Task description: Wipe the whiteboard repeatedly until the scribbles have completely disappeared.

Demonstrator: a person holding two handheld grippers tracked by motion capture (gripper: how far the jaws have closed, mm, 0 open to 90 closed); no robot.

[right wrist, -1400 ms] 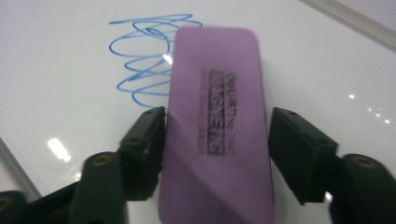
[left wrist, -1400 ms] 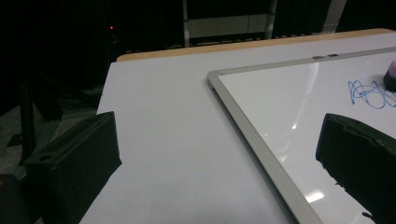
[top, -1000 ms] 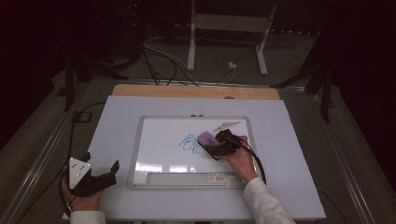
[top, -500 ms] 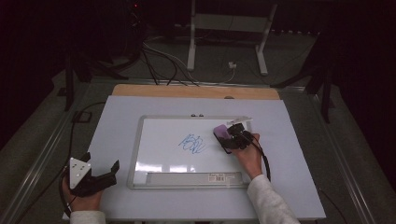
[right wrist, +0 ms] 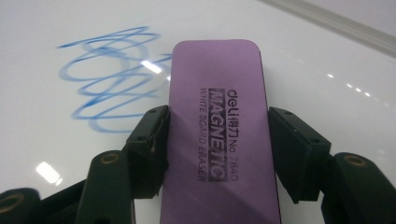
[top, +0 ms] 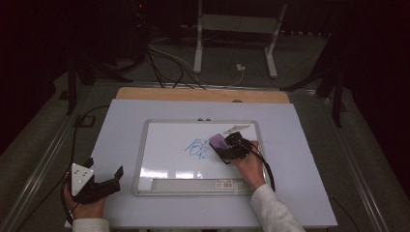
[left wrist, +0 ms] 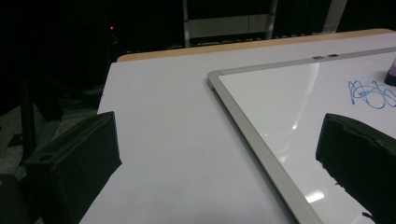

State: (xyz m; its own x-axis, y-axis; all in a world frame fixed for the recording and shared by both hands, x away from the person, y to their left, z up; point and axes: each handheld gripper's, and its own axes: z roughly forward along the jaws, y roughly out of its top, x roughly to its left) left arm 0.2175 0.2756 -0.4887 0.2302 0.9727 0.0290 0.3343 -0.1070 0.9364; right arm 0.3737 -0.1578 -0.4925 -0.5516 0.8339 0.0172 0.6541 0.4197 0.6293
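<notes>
— What has been shifted since half a second ago?

— The right gripper [top: 231,146] has been brought back leftward across the whiteboard [top: 164,164], so that the purple eraser [top: 219,142] is now set against the right edge of the blue scribble [top: 199,149]. A full second ago it was placed over the scribble's right part; half a second ago it was drawn clear to the right.

— How is the eraser held?

— It is clamped between the two black jaws of the right gripper [right wrist: 217,140], which are pressed against its long sides. In the right gripper view the eraser [right wrist: 219,126] is seen lengthwise, its printed top face turned up, and its far end is laid just beside the loops of the scribble [right wrist: 112,79]. A faint pale smear is seen under the lower loops.

— And the other gripper?

— The left gripper [top: 104,182] is kept at the near left corner of the white table [top: 121,125], off the board's frame. Its jaws are spread wide, and nothing is held between them. In the left gripper view the whiteboard [left wrist: 289,112] is seen past the right jaw, with the scribble [left wrist: 371,93] at the far right.
</notes>
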